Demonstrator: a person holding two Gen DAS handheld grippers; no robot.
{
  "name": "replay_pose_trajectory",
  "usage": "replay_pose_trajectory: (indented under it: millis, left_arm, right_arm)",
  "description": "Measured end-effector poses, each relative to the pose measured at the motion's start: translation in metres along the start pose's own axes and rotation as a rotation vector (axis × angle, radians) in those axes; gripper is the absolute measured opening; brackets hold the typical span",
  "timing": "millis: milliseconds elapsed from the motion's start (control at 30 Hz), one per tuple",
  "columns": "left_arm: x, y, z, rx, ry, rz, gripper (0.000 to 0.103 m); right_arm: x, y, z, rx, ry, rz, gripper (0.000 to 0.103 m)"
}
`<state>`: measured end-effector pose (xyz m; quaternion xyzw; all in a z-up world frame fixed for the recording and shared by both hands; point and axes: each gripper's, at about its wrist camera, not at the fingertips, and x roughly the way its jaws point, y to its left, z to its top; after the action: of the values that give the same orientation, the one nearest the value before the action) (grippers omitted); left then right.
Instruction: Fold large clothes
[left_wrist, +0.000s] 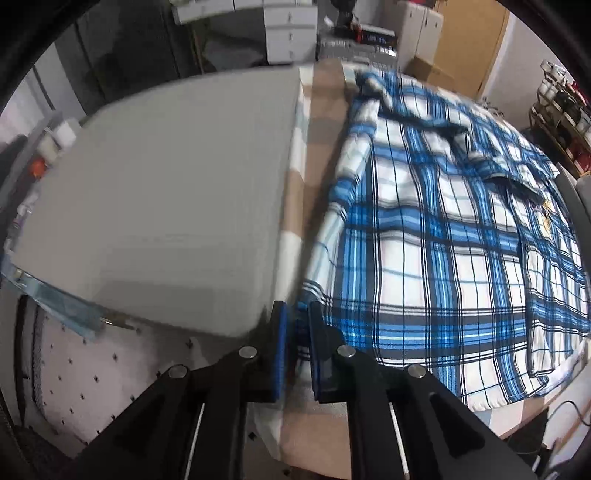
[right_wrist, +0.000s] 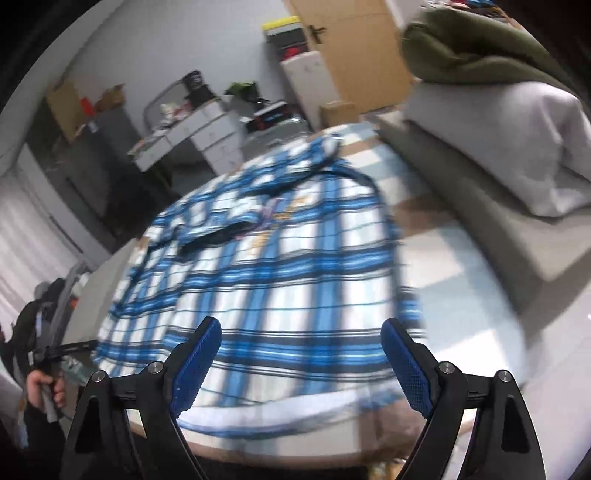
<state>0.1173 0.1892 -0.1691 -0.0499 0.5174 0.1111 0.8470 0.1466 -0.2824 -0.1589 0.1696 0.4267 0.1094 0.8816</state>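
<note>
A large blue, white and black plaid shirt (left_wrist: 443, 229) lies spread flat on a checked cloth-covered surface (left_wrist: 317, 122), collar end far. My left gripper (left_wrist: 297, 314) is shut on the shirt's near left corner, its blue pads pinching the hem. In the right wrist view the same shirt (right_wrist: 280, 273) fills the middle. My right gripper (right_wrist: 301, 332) is open and empty, fingers wide apart just above the shirt's near hem. The left gripper (right_wrist: 86, 345) shows at the shirt's far left corner, held by a hand.
A big grey cushion (left_wrist: 166, 195) lies left of the shirt. A grey pillow (right_wrist: 517, 147) and an olive garment (right_wrist: 472, 48) sit at the right. White drawers (right_wrist: 207, 136), shelves (left_wrist: 561, 110) and a wooden door (right_wrist: 354, 51) stand behind.
</note>
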Motion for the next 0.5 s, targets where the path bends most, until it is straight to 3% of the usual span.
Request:
replay_pose_trajectory:
  millis: [67,133,167,200,300,433,467,500]
  left_arm:
    - [-0.01,-0.003,-0.004,0.017,-0.027,-0.022,0.015]
    - [-0.009,-0.006,-0.005,0.029,-0.019,-0.153,0.035]
    - [-0.006,-0.009,-0.006,0.035,-0.013,-0.21,0.054]
    - [-0.002,-0.007,-0.004,0.037,-0.008,-0.214,0.06]
    - [0.016,-0.012,-0.002,0.062,0.023,-0.157,0.06]
    - [0.03,-0.017,-0.001,0.039,0.08,-0.152,0.059]
    - [0.034,-0.019,-0.001,0.049,0.076,-0.149,0.059]
    - [0.034,-0.016,0.0,0.056,0.069,-0.153,0.059]
  right_arm:
    - [0.002,-0.014,0.001,0.015,0.013,-0.024,0.089]
    - [0.009,-0.025,0.001,0.02,0.043,-0.041,0.089]
    - [0.014,-0.03,0.001,0.019,0.059,-0.048,0.089]
    - [0.021,-0.034,0.001,0.016,0.079,-0.061,0.089]
    - [0.037,-0.036,0.001,-0.009,0.12,-0.074,0.089]
    - [0.053,-0.035,0.001,-0.037,0.149,-0.092,0.087]
    - [0.056,-0.032,0.0,-0.055,0.151,-0.105,0.083]
    - [0.056,-0.026,-0.002,-0.094,0.14,-0.12,0.07]
